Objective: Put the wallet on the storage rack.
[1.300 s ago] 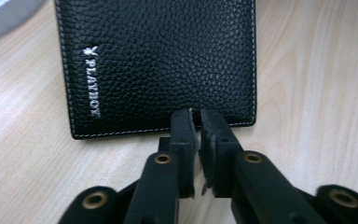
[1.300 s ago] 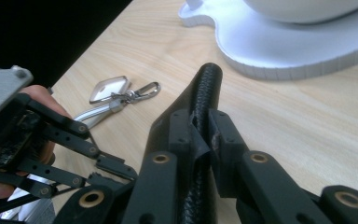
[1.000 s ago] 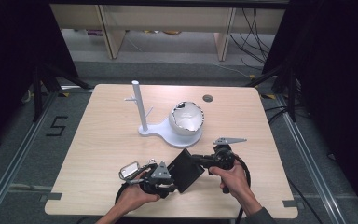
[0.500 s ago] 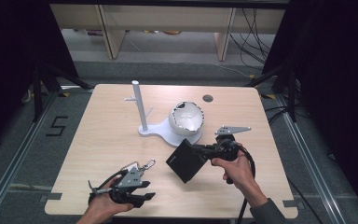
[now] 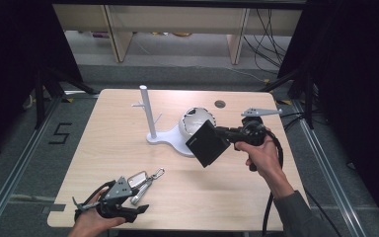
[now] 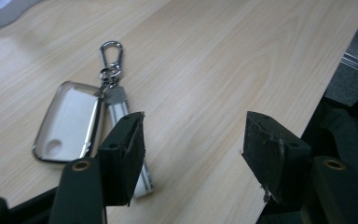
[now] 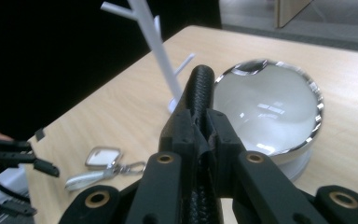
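Right gripper (image 5: pixel 225 133) clamps a flat black textured wallet (image 5: pixel 208 143) edge-on, lifted over the white stand (image 5: pixel 150 118) and glossy bowl (image 5: pixel 196 122). A thin-edge pinch could let it swing or slip. Left gripper (image 6: pixel 193 144), jaws just spreading with nothing between, hovers beside shiny metal keys (image 6: pixel 81 119).

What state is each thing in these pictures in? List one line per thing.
Wallet: lifted off the table, clamped in the right gripper.
Left gripper: open, nothing between its jaws, which have just been opening.
Keys: lying flat on the table.
Bowl: empty.
Stand: upright, nothing hung on it.
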### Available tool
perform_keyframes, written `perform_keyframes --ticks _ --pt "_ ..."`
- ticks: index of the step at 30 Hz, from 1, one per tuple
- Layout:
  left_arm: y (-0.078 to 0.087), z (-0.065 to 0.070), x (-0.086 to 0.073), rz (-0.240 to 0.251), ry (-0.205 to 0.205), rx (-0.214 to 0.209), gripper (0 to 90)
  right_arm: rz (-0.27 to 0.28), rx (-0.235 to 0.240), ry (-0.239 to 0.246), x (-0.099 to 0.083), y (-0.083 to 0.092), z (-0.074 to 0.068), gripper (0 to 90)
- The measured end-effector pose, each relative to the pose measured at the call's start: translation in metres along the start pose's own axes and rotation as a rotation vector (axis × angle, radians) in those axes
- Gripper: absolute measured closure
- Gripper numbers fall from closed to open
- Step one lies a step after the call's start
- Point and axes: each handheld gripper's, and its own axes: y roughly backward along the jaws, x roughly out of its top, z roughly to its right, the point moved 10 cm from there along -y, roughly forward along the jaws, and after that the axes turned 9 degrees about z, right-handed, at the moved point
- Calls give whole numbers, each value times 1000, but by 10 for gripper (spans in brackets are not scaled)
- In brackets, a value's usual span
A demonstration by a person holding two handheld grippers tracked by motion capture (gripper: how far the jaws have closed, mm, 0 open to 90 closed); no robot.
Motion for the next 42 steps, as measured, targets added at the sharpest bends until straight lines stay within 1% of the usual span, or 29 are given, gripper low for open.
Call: perform_keyframes --ticks 1,2,3,4,5,6,8,9,11,12,14,15,18,19,20,21,22,23,24,25,26,29,31,32,34,35,37,38,42 --pt "1 -2 -1 -1 15 20 366 -6 -2 -15 4 1 1 837" --pt "1 -2 -1 -1 15 20 346 -6 -2 -15 4 1 1 837" --pt "3 -3 -2 -6 14 19 346 5 -13 4 9 1 5 837" --pt "4 -7 -3 -3 14 35 334 4 -16 -9 12 1 6 837" --pt "8 -11 -6 -21 -1 46 308 9 -41 0 21 0 13 837" --pt "9 -12 -7 -15 21 54 298 14 -43 8 23 -1 16 837" --pt "10 -16 -9 -19 21 68 288 16 -49 4 27 -3 19 837" --pt "11 -19 -11 -12 39 80 270 22 -71 8 33 -5 26 837" --pt "13 -20 -13 -13 49 80 268 20 -74 4 35 -6 29 837" --pt "14 -23 -15 -19 44 90 268 24 -88 5 38 -8 32 837" --pt "17 -25 -16 -12 60 95 264 13 -113 -3 43 -12 42 837" --pt "18 -26 -17 -6 66 97 264 13 -113 -3 43 -12 42 837" --pt "21 -30 -19 -1 69 103 261 20 -141 -7 48 -16 53 837" --pt "22 -30 -21 -8 82 109 258 23 -142 -25 49 -18 53 837" --pt "22 -32 -23 -7 89 109 256 18 -156 -19 52 -21 60 837" --pt "22 -33 -24 -15 77 114 255 20 -169 -26 53 -22 62 837" --pt "21 -32 -24 -8 95 113 256 19 -172 -32 54 -23 64 837" --pt "21 -32 -24 -8 95 113 255 10 -185 -60 54 -25 65 837" --pt "22 -32 -25 -14 89 108 255 10 -189 -22 56 -27 70 837" --pt "21 -32 -25 -10 90 110 255 10 -189 -22 56 -27 70 837" --pt "21 -32 -25 -4 95 104 255 7 -209 -30 57 -30 74 837" --pt "22 -33 -25 -3 98 109 254 -3 -232 -34 58 -36 78 837" --pt "23 -33 -25 -8 100 113 254 -2 -235 -41 58 -38 79 837" --pt "23 -34 -26 -8 88 106 254 -9 -242 -40 58 -40 80 837" --pt "23 -33 -26 -6 95 106 252 -20 -255 -44 57 -47 84 837" --pt "22 -32 -27 -4 106 106 251 -20 -255 -44 57 -50 84 837" --pt "22 -32 -27 -5 105 102 250 -22 -256 -47 57 -52 85 837" --pt "23 -34 -27 -3 97 106 250 -24 -250 -64 57 -57 83 836" --pt "23 -35 -29 -7 100 113 249 -38 -261 -47 55 -66 88 836"
